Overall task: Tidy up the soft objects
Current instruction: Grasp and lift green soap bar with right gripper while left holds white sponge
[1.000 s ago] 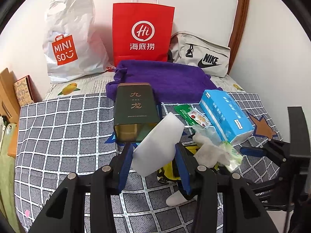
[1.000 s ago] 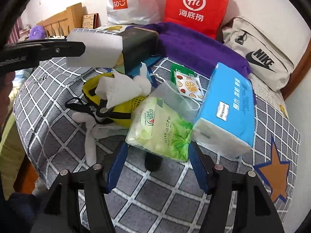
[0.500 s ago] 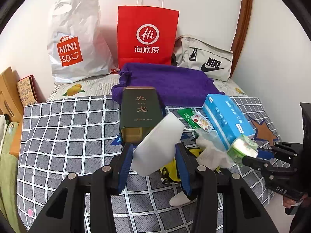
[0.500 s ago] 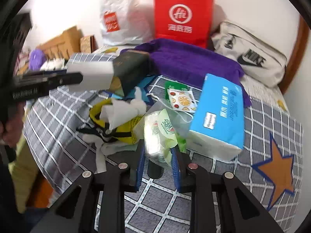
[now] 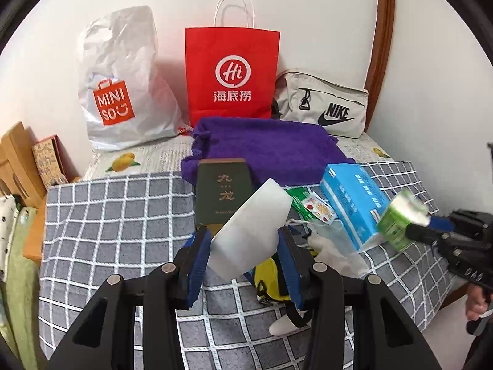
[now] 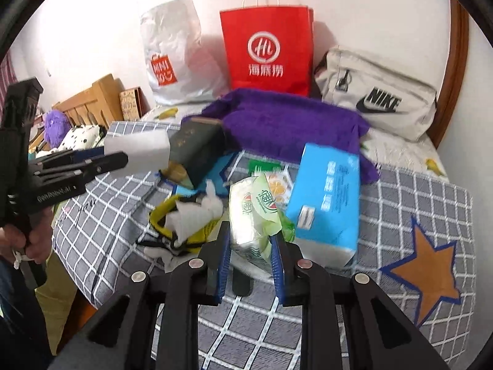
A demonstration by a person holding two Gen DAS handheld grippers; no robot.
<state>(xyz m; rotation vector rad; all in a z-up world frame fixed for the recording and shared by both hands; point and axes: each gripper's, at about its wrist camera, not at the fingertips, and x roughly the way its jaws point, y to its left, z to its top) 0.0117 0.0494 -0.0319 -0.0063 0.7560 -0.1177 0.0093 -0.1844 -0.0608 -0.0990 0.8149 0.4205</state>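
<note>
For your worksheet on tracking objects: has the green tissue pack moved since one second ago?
Yes. The green tissue pack, clamped in the right gripper, has risen off the checked blanket, beside the blue tissue box.

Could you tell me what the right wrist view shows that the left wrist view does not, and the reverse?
Only the right wrist view shows the orange star patch on the blanket, the purple plush toy by the wooden headboard, and the print on the green wipes pack. Only the left wrist view shows the sponge's broad white face between the left hand-held gripper's fingers. Both show the red paper bag, purple towel, blue tissue pack, and the right hand-held gripper shut on the wipes.
</note>
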